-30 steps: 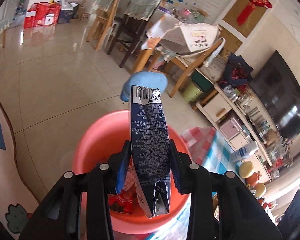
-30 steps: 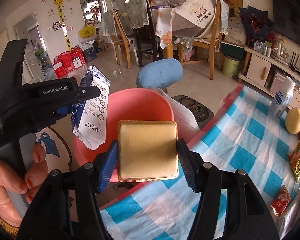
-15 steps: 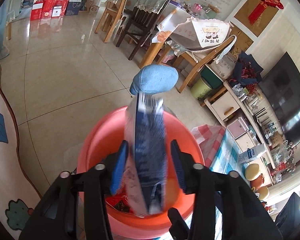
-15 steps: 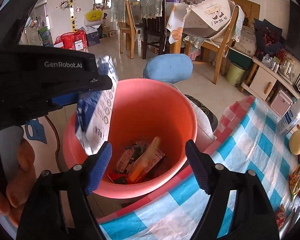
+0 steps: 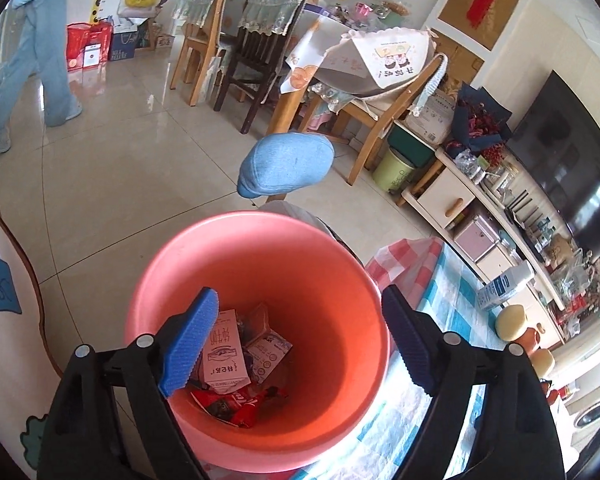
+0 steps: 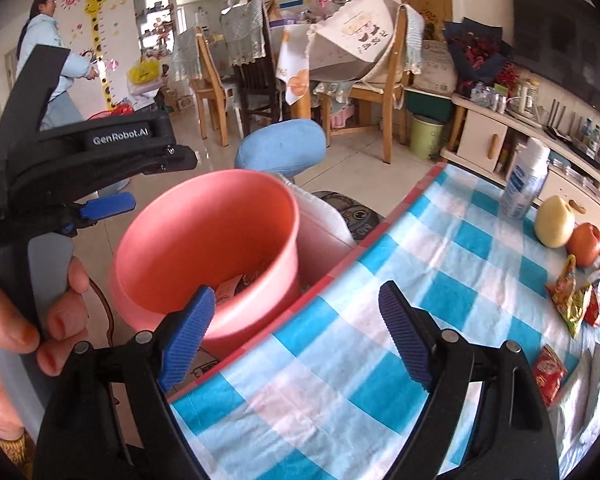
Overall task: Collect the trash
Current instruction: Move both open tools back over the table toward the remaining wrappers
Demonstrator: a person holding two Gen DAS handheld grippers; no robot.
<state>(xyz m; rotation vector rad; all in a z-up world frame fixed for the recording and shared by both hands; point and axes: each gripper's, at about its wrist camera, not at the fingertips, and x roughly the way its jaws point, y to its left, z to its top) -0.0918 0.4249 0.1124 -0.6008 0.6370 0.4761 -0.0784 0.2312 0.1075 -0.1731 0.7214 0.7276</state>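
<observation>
A coral-pink bucket [image 5: 332, 264] stands on the floor beside the table. Inside lie a milk carton [image 5: 224, 356], red wrappers [image 5: 236, 404] and other packets. My left gripper [image 5: 298, 296] hangs right over the bucket's mouth, jaws opening, nothing between them. My right gripper [image 6: 296, 290] is over the table's edge next to the bucket [image 6: 204, 224], jaws also opening and empty. In the right wrist view the left gripper [image 6: 108, 204] shows at the left, held by a hand [image 6: 20, 320]. Snack wrappers [image 6: 568, 296] and a red packet [image 6: 548, 372] lie on the blue-checked tablecloth [image 6: 380, 360].
A white spray bottle [image 6: 526, 184] and fruit [image 6: 554, 222] stand at the table's far side. A blue padded stool [image 5: 286, 164] is just behind the bucket. Dining chairs [image 5: 256, 44] and a low cabinet [image 5: 448, 200] lie beyond. A person [image 5: 40, 60] walks at the far left.
The blue carton has dropped from my left gripper into the bucket, and the flat yellow box has left my right gripper. Both jaws have spread. The right gripper has swung back over the table.
</observation>
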